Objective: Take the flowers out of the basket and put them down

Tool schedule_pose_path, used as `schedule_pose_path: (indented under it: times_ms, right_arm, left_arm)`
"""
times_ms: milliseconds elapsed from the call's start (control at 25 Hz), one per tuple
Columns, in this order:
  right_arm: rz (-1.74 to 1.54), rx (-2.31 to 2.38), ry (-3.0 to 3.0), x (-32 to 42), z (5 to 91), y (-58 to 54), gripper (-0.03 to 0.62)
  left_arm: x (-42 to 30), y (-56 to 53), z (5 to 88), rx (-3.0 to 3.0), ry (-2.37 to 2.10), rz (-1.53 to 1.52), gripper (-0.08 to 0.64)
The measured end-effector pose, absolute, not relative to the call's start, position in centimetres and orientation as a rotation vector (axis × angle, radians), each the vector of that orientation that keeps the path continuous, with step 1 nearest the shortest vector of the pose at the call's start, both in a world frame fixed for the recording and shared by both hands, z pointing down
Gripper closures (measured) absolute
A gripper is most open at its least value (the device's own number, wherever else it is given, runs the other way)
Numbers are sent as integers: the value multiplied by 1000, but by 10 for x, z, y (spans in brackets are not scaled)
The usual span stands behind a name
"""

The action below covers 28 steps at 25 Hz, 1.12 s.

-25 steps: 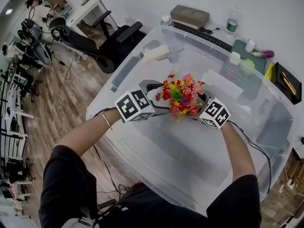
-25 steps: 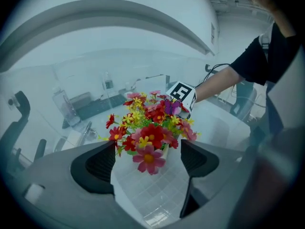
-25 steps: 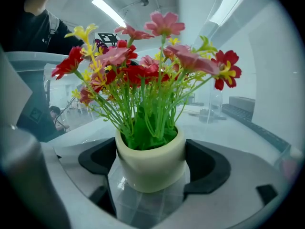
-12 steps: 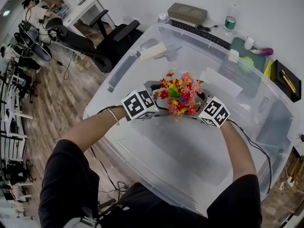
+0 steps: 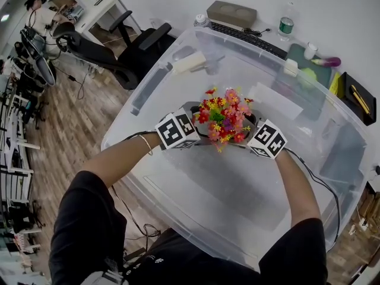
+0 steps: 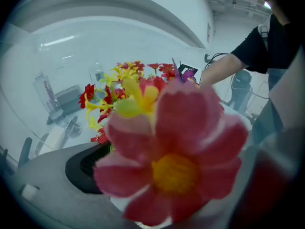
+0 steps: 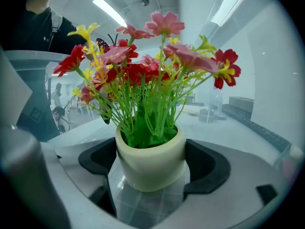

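Clear storage bin (image 5: pixel 237 189) fills the foreground; over its middle the right gripper (image 7: pixel 152 162) clamps the flowers' (image 5: pixel 224 122) cream pot (image 7: pixel 151 147) upright. On the pot's left, the left gripper (image 5: pixel 195 119), jaws just opening, loosely straddles blossoms.

Your left gripper (image 5: pixel 193 115), whose jaws have just been opening wide, finds the blooms (image 5: pixel 225 120) crowding the gap between them. Your right gripper (image 7: pixel 151 165) clamps the flower pot (image 7: pixel 151 159) just beside. Toward you the clear tub (image 5: pixel 196 189) lies bare, walled all round.
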State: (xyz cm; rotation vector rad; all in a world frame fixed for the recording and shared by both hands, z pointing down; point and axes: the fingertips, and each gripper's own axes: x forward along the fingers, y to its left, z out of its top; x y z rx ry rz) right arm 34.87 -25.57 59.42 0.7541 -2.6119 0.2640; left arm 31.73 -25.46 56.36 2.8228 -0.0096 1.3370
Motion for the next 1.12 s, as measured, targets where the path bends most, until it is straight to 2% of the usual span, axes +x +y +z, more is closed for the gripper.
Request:
schedule_pose_path:
  times_ms: [1120]
  right_arm:
    - [270,763,-2620,350,597,-256,133]
  left_arm:
    - [337,-251,604,2812,121,1215,81]
